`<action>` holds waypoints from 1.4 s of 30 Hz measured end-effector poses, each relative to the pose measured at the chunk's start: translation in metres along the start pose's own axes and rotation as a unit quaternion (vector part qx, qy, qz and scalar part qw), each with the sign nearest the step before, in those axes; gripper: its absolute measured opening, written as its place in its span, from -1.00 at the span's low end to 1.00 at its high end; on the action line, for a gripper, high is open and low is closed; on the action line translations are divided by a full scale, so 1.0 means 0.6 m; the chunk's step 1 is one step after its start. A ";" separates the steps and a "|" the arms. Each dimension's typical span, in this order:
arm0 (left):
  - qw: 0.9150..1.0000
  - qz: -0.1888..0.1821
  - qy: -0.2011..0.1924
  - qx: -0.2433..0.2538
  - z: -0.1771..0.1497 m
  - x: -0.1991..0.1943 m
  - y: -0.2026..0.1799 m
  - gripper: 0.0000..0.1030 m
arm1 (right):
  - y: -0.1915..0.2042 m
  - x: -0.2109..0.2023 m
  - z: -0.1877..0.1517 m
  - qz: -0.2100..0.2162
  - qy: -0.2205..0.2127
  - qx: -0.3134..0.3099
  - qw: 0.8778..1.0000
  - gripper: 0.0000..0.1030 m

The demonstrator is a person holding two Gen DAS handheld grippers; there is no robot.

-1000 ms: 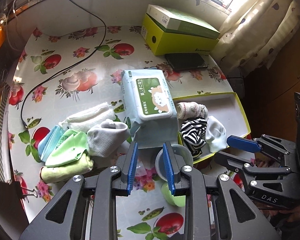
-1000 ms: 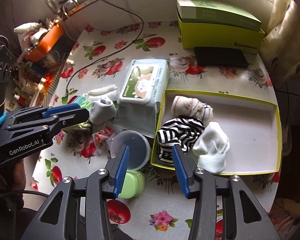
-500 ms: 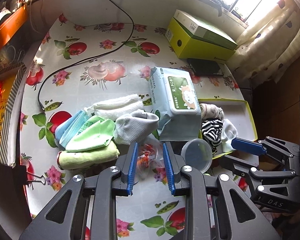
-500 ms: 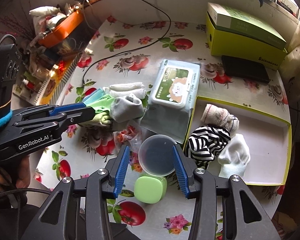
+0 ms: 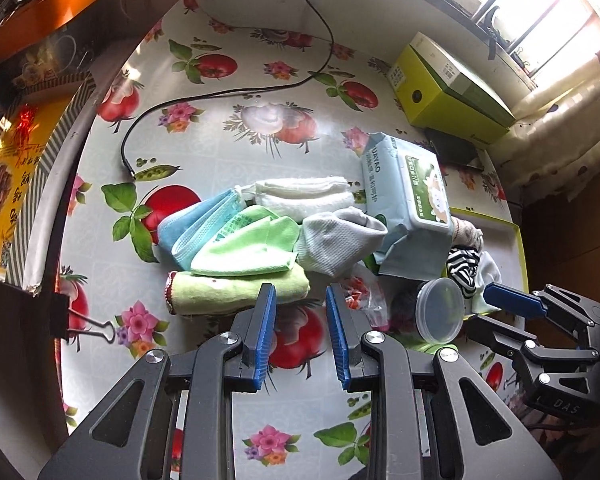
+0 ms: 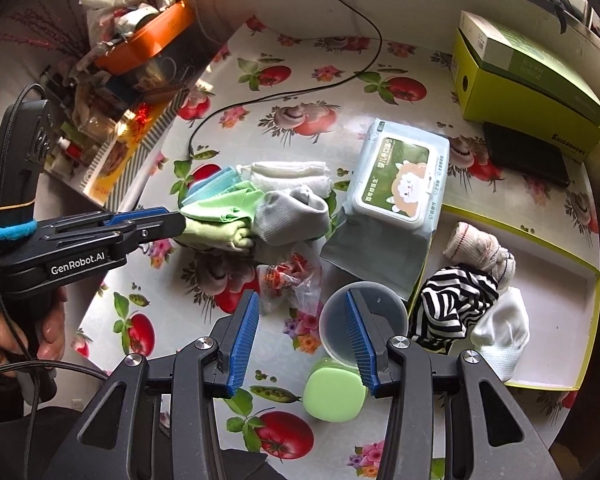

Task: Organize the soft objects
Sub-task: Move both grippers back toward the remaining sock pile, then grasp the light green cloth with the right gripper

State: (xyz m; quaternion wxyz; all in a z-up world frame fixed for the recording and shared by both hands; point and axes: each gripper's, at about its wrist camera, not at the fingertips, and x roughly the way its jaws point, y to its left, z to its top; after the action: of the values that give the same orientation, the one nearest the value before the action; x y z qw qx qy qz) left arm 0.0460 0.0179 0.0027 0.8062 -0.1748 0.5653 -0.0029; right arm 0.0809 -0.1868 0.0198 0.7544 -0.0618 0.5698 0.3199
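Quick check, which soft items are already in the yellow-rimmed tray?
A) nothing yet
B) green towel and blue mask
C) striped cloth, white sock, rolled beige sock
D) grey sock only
C: the right wrist view shows the striped cloth, the white sock and the rolled beige sock lying inside the tray.
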 end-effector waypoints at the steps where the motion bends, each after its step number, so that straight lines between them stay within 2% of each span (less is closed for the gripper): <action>1: 1.000 -0.001 0.000 -0.004 0.001 0.000 0.006 -0.48 | 0.003 0.003 0.003 0.001 0.001 -0.003 1.000 -0.16; 7: 0.999 -0.002 0.001 -0.033 0.000 0.004 0.044 -0.48 | 0.018 0.025 0.020 0.001 0.009 -0.021 1.000 -0.09; 9: 0.999 0.000 0.003 -0.044 -0.002 0.008 0.058 -0.42 | 0.022 0.033 0.026 0.000 0.012 -0.025 1.000 0.00; 11: 0.998 0.003 0.005 -0.056 -0.002 0.013 0.072 -0.34 | 0.025 0.039 0.031 0.001 0.014 -0.028 1.000 0.00; 21: 0.996 0.012 0.018 -0.089 0.008 0.046 0.121 -0.32 | 0.035 0.063 0.051 0.002 0.024 -0.036 0.999 0.01; 27: 0.991 0.009 0.033 -0.129 -0.009 0.062 0.154 -0.26 | 0.045 0.087 0.081 0.004 0.028 -0.045 0.999 0.01; 36: 0.985 -0.019 0.037 -0.166 -0.032 0.064 0.172 -0.26 | 0.117 0.171 0.128 0.032 0.064 -0.111 0.991 0.01; 42: 0.982 -0.024 0.031 -0.187 -0.047 0.061 0.192 -0.26 | 0.144 0.241 0.146 0.043 0.099 -0.124 0.986 0.01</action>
State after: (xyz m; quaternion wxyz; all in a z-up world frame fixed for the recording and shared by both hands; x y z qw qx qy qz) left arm 0.0113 0.1106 -0.0720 0.7414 -0.3359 0.5757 0.0778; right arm 0.1263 -0.0190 -0.0569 0.6665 -0.1622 0.5994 0.4124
